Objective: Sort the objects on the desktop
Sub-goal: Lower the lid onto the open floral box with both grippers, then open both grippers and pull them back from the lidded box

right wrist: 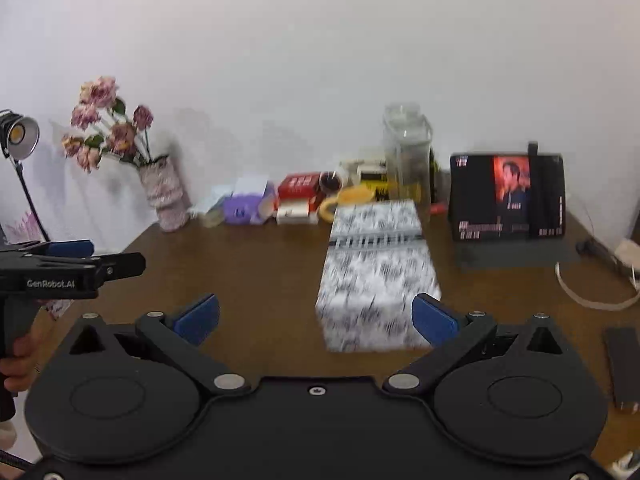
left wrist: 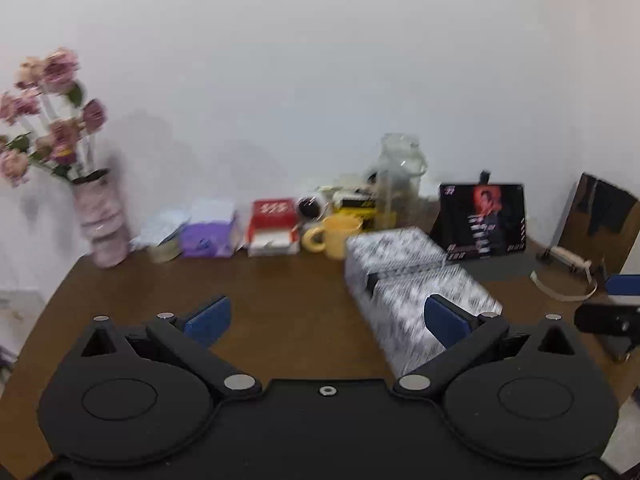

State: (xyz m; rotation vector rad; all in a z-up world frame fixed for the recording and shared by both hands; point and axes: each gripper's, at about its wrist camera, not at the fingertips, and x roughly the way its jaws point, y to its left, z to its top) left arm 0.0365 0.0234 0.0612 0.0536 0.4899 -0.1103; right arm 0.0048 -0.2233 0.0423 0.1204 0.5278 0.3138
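Desk (right wrist: 248,264), brown wood: its back edge carries a row of small items by the wall, while a black-and-white patterned box (right wrist: 376,272) lies alone nearer the front. Stage: undecidable, since this layout suits sorting underway or finished. Right gripper (right wrist: 316,320): jaws wide, empty, box just ahead beside its right finger; left gripper (left wrist: 326,322): likewise wide and empty, box ahead to its right.

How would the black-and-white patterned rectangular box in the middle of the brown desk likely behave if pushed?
The black-and-white patterned box lies flat and low on the brown desk, so it would probably slide rather than tip. Its boxy faces suggest stiffness. Weight cannot be judged.
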